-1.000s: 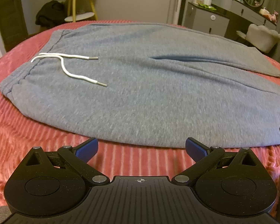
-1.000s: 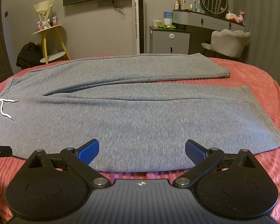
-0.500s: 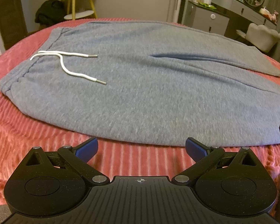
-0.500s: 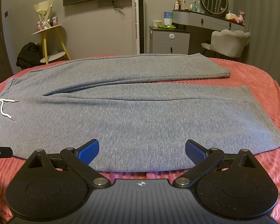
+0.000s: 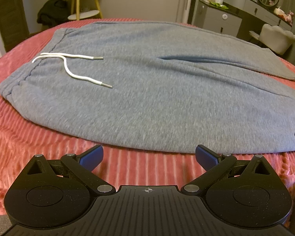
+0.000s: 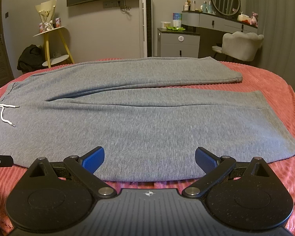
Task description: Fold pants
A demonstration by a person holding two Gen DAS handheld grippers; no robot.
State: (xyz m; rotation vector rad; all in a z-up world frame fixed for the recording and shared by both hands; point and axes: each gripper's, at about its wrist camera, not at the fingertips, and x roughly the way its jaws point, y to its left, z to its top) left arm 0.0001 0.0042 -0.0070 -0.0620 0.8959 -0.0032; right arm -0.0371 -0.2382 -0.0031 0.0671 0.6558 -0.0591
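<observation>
Grey sweatpants (image 5: 157,90) lie flat and spread on a pink ribbed bedspread (image 5: 29,141), waistband at the left with a white drawstring (image 5: 68,68). In the right wrist view the pants (image 6: 147,122) show both legs running to the right, the far leg (image 6: 147,72) slightly apart from the near one. My left gripper (image 5: 149,156) is open and empty, just short of the near hem edge by the hip. My right gripper (image 6: 149,158) is open and empty, its fingertips over the near edge of the near leg.
The bedspread (image 6: 275,90) extends around the pants. Beyond the bed stand a yellow side table (image 6: 53,45), a dark bundle of clothes (image 6: 29,57), a grey dresser with a round mirror (image 6: 216,21) and a pale chair (image 6: 241,45).
The left gripper has drawn back a little toward me and shifted left, so more bedspread shows before the pants' edge. The right gripper has barely moved.
</observation>
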